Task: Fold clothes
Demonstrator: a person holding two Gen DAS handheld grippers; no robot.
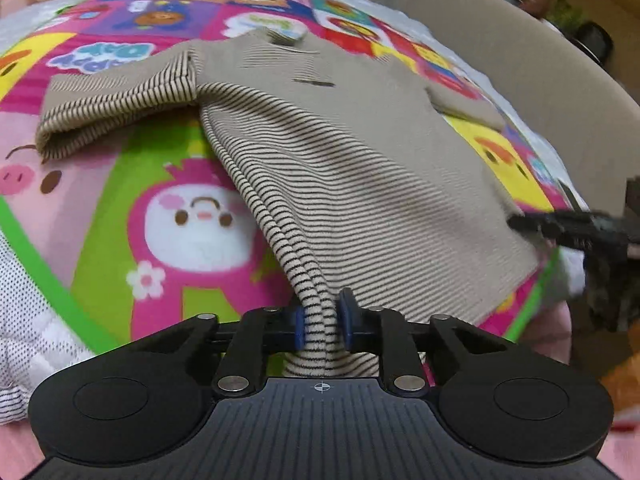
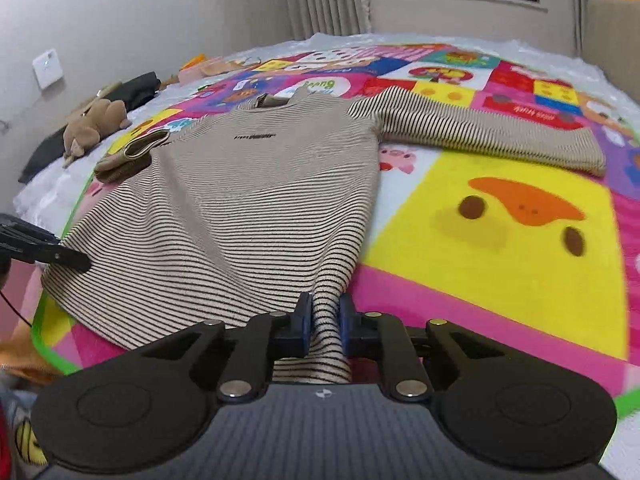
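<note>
Both grippers pinch the bottom edge of the striped shirt.

Left wrist view: the left gripper [image 1: 322, 320] is squeezed tight on a hem corner of the striped shirt [image 1: 352, 152], which stretches straight away to its collar on the play mat [image 1: 120, 208]. Right wrist view: the right gripper [image 2: 323, 326] squeezes the other corner, and the shirt again runs long-ways ahead.

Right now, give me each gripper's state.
Left gripper: shut on the shirt hem.
Right gripper: shut on the shirt hem.
</note>
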